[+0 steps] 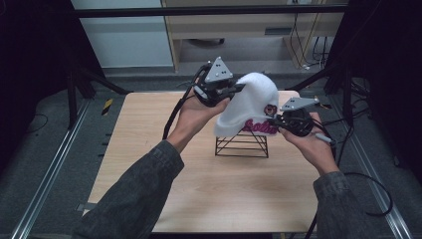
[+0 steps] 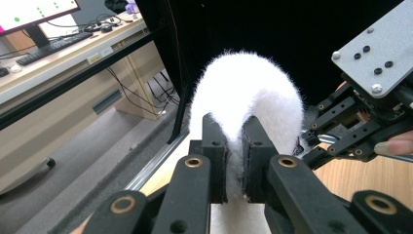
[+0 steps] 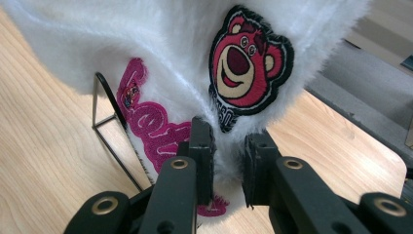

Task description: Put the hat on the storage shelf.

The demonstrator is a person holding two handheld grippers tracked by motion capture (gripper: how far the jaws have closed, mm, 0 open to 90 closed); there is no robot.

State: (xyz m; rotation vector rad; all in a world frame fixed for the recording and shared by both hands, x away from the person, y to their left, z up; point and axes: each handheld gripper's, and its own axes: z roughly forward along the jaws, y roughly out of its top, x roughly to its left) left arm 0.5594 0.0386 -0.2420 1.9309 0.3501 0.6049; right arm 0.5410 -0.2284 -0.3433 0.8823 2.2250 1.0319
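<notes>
Currently both grippers clamp the white furry hat [image 1: 251, 102], centre frame over the wire stand [image 1: 242, 144]: left gripper [image 1: 238, 88] on its top edge, right gripper [image 1: 273, 121] on the brim; thin pinches could slip, or the stand could snag and tip

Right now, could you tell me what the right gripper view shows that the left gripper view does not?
The right gripper view alone shows the pink bear patch, the pink lettering and the black wire stand. The left gripper view alone shows a desk with a keyboard and the right gripper. Both show the white fluffy hat pinched between black jaws, above the wooden table.
</notes>
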